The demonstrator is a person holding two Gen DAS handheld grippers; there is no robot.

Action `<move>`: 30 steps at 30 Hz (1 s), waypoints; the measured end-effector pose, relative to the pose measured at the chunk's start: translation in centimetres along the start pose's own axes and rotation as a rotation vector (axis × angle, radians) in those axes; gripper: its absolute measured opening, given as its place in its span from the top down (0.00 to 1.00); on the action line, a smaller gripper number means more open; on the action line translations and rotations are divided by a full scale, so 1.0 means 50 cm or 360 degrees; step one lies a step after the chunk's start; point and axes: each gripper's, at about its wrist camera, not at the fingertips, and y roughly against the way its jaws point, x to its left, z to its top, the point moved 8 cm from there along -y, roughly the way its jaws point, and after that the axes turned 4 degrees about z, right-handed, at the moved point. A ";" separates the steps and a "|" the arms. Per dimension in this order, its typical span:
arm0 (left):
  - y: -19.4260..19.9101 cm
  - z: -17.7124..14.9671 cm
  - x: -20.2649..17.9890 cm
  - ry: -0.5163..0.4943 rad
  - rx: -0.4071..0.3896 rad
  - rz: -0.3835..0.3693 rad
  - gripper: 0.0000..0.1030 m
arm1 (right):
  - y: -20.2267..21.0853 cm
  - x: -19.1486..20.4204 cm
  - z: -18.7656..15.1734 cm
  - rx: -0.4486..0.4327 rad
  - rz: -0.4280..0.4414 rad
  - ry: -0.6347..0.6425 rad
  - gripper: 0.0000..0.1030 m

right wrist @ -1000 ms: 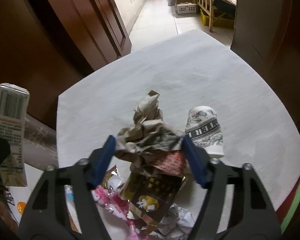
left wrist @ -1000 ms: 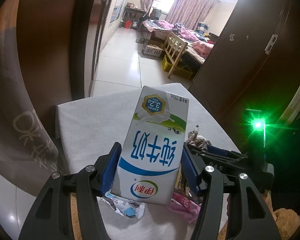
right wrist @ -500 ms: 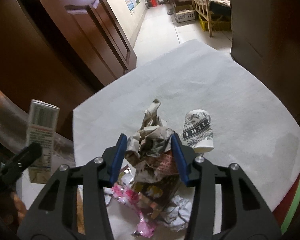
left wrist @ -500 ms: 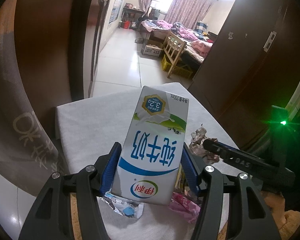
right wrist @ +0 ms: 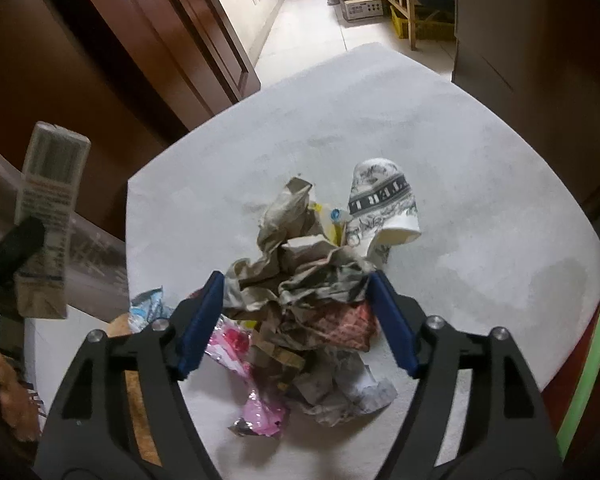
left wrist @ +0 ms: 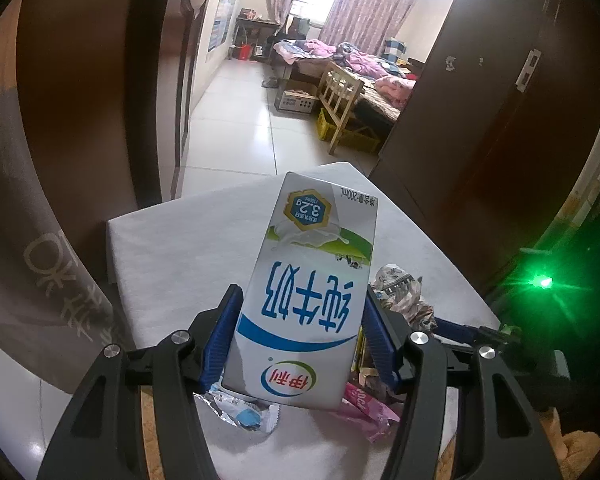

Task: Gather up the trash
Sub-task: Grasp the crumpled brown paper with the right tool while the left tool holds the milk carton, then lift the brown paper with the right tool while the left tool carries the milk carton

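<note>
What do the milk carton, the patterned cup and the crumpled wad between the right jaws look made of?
Milk carton: coated paperboard, judging by its glossy printed face and sharp folded edges.
Patterned cup: thin paper, probably; matte print, rolled white rim, lying on its side.
Crumpled wad: brownish paper, likely; stiff matte creases hold their shape.

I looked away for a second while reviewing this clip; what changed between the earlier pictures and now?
The right gripper squeezed the crumpled paper, and its jaws have just been opening again, with the paper between them. The left gripper kept the milk carton clamped; the paper cup stayed put.
</note>
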 end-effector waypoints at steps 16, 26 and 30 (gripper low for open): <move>0.031 0.009 -0.032 -0.0095 -0.0095 0.0046 0.46 | 0.154 -0.036 -0.005 -0.0346 0.0308 -0.0348 0.56; 0.028 -0.006 -0.085 -0.0170 -0.0066 0.0029 0.46 | 0.232 -0.107 -0.036 -0.0467 0.0238 -0.0398 0.56; 0.033 -0.012 -0.112 -0.0212 -0.0060 0.0025 0.46 | 0.254 -0.137 -0.046 -0.0506 0.0238 -0.0435 0.56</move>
